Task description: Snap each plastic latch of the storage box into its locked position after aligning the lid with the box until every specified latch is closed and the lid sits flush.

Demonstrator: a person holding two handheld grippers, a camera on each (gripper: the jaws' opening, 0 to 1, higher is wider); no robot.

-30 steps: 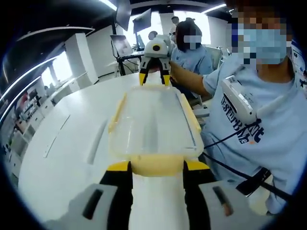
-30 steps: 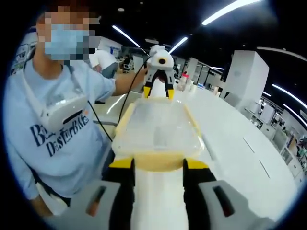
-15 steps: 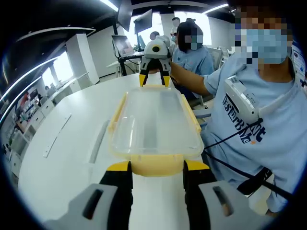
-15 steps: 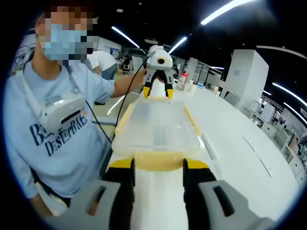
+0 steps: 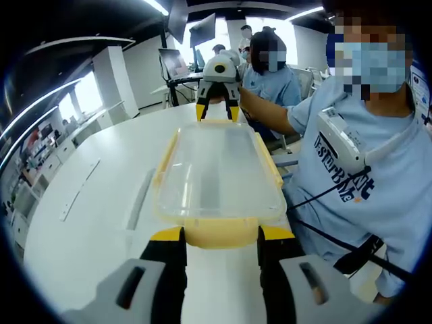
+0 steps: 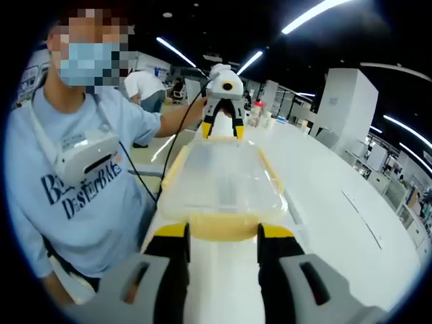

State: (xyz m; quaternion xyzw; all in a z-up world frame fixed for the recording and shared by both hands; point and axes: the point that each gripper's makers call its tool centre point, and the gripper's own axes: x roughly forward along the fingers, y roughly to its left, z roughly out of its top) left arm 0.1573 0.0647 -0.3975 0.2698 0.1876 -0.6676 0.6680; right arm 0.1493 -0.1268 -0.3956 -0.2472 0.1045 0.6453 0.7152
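A storage box [image 5: 219,169] with a clear lid and a yellow rim lies lengthwise on the white table [image 5: 88,202], spanning the gap between my two grippers. The left gripper [image 5: 221,236] has its jaws on either side of the near yellow end latch [image 5: 221,229]. At the far end, the right gripper [image 5: 217,111] straddles the opposite latch. From the other side, the right gripper [image 6: 223,233] grips its yellow end latch [image 6: 223,226], the box [image 6: 223,179] runs away from it, and the left gripper [image 6: 221,125] sits at the far end.
The person holding the grippers, in a light blue shirt [image 5: 358,175], stands at the table's edge beside the box [image 6: 74,182]. Other people [image 5: 270,74] and a monitor [image 5: 172,64] are beyond the table. Bare tabletop [image 6: 337,202] stretches on the box's other side.
The far end of the box has come down a little, so the box now lies flatter between the grippers. Both grippers keep their places at its ends.
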